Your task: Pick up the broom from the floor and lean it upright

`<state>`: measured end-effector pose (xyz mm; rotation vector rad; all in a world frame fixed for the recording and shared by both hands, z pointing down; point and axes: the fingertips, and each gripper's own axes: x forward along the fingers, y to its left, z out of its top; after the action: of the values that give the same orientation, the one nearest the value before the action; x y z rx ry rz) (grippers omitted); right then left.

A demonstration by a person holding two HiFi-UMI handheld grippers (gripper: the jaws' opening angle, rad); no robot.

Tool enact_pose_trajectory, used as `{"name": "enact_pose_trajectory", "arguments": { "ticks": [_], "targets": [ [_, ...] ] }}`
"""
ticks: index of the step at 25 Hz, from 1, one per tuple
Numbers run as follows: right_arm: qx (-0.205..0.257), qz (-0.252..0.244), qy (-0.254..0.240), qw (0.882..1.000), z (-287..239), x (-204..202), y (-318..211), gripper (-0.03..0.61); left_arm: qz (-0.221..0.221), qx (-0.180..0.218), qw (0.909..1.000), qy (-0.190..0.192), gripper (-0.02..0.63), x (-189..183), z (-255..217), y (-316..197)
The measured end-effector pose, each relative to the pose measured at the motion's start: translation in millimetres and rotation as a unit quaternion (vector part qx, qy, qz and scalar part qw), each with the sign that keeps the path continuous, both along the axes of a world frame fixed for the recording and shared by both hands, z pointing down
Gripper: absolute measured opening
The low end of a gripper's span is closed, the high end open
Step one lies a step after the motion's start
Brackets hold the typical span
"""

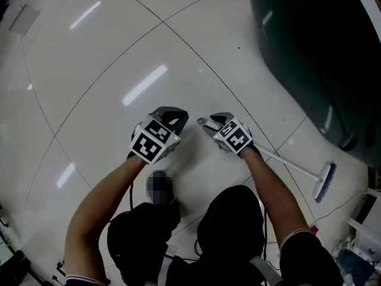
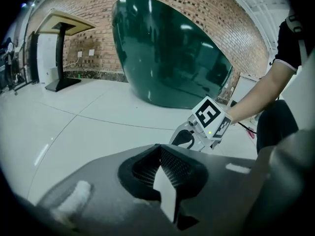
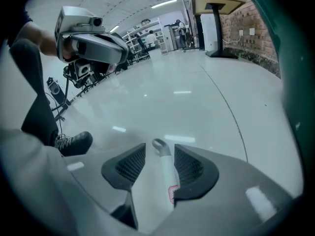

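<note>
The broom lies flat on the pale tiled floor, its white handle (image 1: 286,162) running down and right to the blue-bristled head (image 1: 324,182). My right gripper (image 1: 206,124) is low over the handle's free end. In the right gripper view the jaws (image 3: 160,157) stand open, with the handle (image 3: 167,176) and its hanging loop (image 3: 158,145) between them, closer to the right-hand pad. The left pad is clear of it. My left gripper (image 1: 174,118) hovers just left of the handle's tip. Its jaws (image 2: 160,152) are shut, tips together, with nothing in them.
A big dark green curved structure (image 1: 321,58) fills the upper right, close behind the broom head. A brick wall (image 2: 98,38) and a lectern stand (image 2: 61,43) lie beyond. The person's shoe (image 3: 74,142) rests near the handle. Boxes and cables (image 1: 357,255) clutter the lower right.
</note>
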<state>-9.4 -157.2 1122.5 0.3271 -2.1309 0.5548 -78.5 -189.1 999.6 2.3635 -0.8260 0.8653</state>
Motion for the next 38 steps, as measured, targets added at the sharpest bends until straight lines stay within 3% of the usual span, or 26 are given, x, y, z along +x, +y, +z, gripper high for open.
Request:
{"name": "enact_pose_trajectory", "arguments": {
  "ticks": [4,7,9,10,13,17,27,33,38],
  "targets": [
    [-0.01,-0.019,0.024,0.999,29,0,8,0.182,-0.01,-0.004,0.9999,-0.002,0.0,-10,18,8],
    [0.007,-0.021,0.048,0.999,44,4,5,0.183,-0.009,-0.004,1.0,0.001,0.0,-13,23,11],
    [0.025,-0.033,0.06,0.997,46,6,3,0.108,-0.008,-0.005,1.0,0.002,0.0,-13,26,12],
    [0.028,-0.046,0.063,0.997,44,6,5,0.103,-0.008,-0.005,1.0,0.002,0.0,-13,27,12],
    [0.032,-0.073,0.053,0.995,31,5,11,0.1,-0.004,-0.001,1.0,0.005,0.0,-10,23,11],
    [0.05,-0.069,0.022,0.996,-3,5,2,0.098,0.006,0.016,0.9998,0.01,0.0,-7,2,2],
    [0.125,-0.029,-0.041,0.991,-176,-13,-39,0.095,0.039,0.078,0.9962,0.005,0.0,-11,-124,-30],
    [0.175,0.005,-0.071,0.982,-305,-21,-59,0.095,0.026,0.107,0.9936,0.026,0.0,-17,-230,-39],
    [0.187,0.035,-0.085,0.978,-411,-10,-59,0.095,0.035,0.138,0.9885,0.051,0.0,-7,-334,-37]
  ]
}}
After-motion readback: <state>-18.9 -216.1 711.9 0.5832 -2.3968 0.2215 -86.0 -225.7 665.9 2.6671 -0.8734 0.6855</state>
